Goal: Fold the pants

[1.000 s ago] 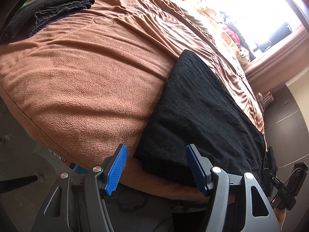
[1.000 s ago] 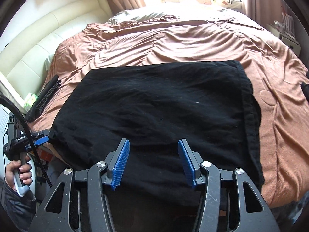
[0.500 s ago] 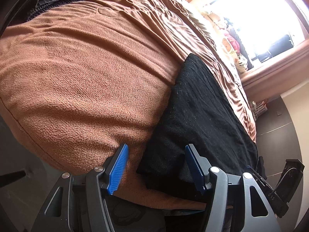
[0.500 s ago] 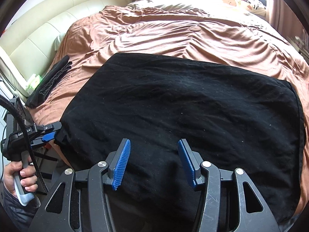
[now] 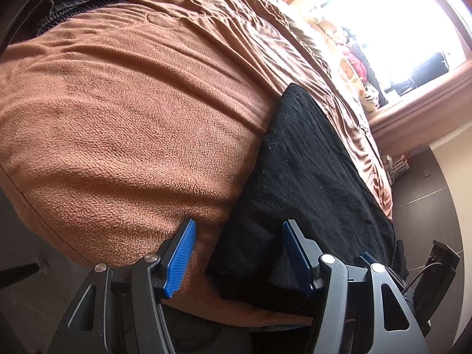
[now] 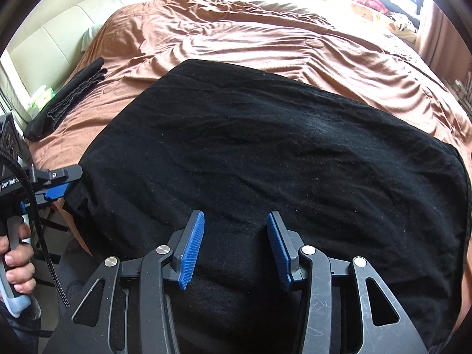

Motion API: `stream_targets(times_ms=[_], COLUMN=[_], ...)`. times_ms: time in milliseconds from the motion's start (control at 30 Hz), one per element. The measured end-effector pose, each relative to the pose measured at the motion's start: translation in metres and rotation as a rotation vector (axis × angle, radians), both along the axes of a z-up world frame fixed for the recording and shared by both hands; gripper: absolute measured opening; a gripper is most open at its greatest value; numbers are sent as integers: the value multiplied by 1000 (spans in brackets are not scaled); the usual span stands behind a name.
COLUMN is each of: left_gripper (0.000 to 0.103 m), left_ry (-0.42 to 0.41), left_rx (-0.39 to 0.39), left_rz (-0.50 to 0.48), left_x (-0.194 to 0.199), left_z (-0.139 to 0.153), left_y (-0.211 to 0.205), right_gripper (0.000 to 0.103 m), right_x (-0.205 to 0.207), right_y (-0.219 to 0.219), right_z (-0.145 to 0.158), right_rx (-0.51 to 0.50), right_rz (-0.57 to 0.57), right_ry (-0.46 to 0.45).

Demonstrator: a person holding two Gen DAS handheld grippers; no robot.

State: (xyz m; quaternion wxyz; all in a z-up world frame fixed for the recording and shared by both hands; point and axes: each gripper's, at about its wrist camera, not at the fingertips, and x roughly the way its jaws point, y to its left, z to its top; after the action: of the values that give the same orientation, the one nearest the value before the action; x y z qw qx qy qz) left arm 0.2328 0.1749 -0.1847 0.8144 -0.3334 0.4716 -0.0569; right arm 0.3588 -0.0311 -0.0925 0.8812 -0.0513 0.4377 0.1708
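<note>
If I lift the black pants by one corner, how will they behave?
The pants will probably go floppy and drape: they lie flat in soft layers on the blanket. The fold would likely fall open, since nothing visible pins it. The knit, linty surface looks grippy rather than slippery, so the left gripper at the corner should hold.

Brown-blanketed bed (image 6: 265, 41), cream padded headboard (image 6: 73, 29), bright curtained window (image 5: 398, 29).

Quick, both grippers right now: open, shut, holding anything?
Left gripper: open, straddling the near corner of the black pants, not clamped.
Right gripper: open over the pants, jaws just been closing, nothing gripped.
</note>
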Motion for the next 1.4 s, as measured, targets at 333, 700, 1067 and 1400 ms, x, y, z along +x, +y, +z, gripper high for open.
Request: stream_targets(times_ms=[333,700,1067,1400], left_gripper=[55,42,34,34], left_ry=[1,-9,-59,12], left_rx=[-41,-63,-33,-148], left_rz=[-9,-5,21,145], left_x=[22,14,-8,-23], left_z=[-6,-5,19,-2], left_y=[-5,-3,-9,-3], right_gripper=[38,16,16,16], right_x=[-27,-25,0,41], right_y=[-8,-40,-49,-45], right_z=[-11,11,3,-1], right_rx=[52,135,96,86], right_rz=[21,15,-41,-70], right_ry=[40,66,88,91])
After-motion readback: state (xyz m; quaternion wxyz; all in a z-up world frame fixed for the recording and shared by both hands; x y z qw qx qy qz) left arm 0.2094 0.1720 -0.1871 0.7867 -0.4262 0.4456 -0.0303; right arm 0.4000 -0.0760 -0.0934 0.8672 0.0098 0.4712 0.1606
